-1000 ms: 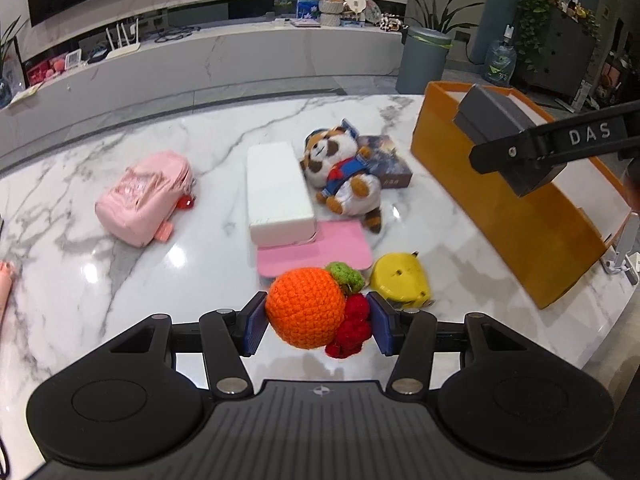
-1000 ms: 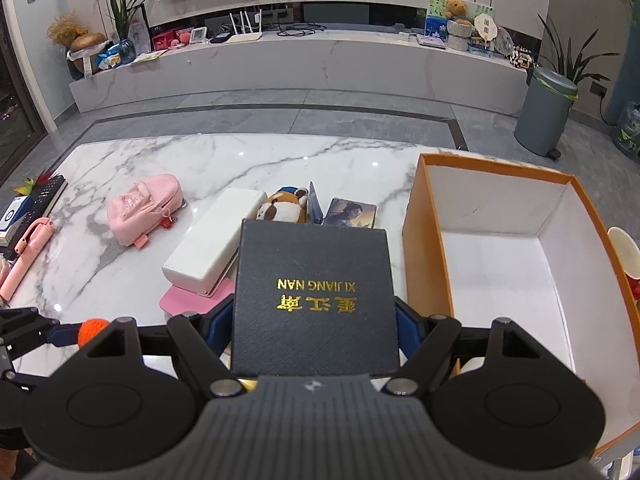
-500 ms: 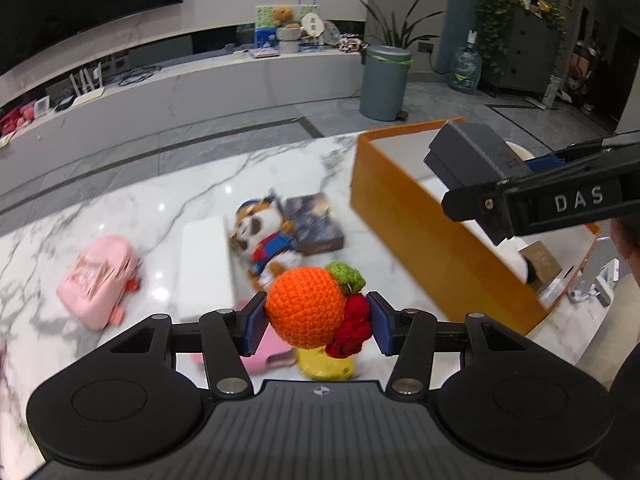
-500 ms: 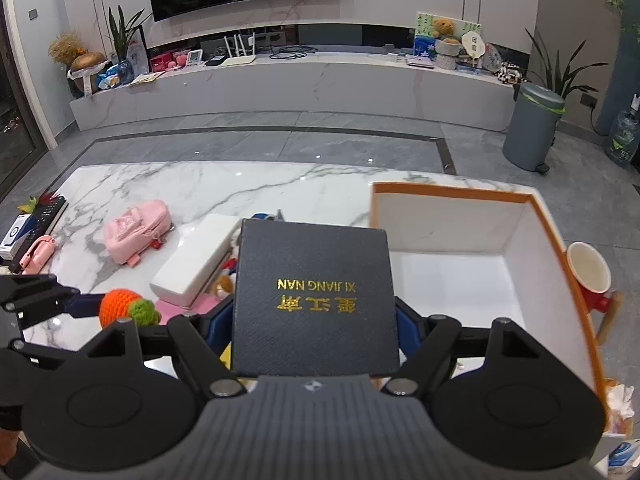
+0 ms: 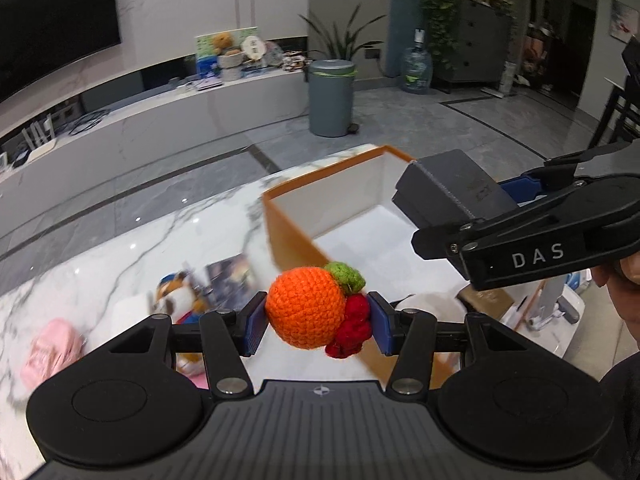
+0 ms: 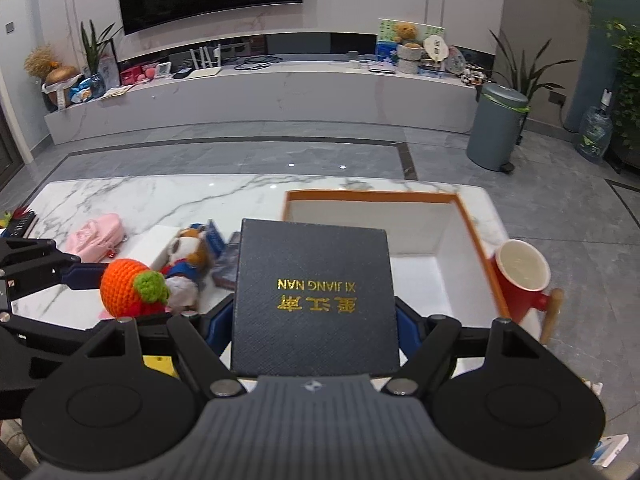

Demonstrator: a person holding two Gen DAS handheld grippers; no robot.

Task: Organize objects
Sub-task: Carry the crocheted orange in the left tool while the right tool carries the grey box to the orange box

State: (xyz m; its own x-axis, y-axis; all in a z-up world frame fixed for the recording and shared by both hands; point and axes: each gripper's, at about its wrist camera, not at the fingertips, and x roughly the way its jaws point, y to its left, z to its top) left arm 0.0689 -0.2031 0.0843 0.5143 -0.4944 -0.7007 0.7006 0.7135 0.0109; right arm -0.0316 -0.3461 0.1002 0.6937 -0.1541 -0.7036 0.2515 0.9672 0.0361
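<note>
- A pink backpack [image 6: 96, 233] lies at the left of the marble table [image 6: 160, 196], blurred in the left wrist view.
- The left gripper [image 5: 318, 317] is held in the air; its jaws pinch a crocheted orange [image 5: 306, 307] between the blue pads [image 5: 255, 322], with a green knitted leaf and red knitted berries on the fruit's right side.
- In the right wrist view the same fruit shows at the left, hanging above the table's near part.
- Beside the backpack lies a white box [image 6: 158, 242], and just right of it a stuffed raccoon toy [image 6: 188, 258] in blue and red clothes lies touching a dark booklet [image 5: 232, 276].
- A yellow item [image 6: 158, 364] peeks out under the right gripper's frame; what it is cannot be told.
- The right gripper [image 6: 316, 326] has its jaws clamped on the two sides of a black case [image 6: 314, 300] with gold lettering, held flat and level above the near left edge of the orange bin [image 6: 370, 196].
- The bin stands on the right part of the table, open at the top, white inside.
- A red mug [image 6: 520, 276] with a white inside stands just right of the bin's wall.
</note>
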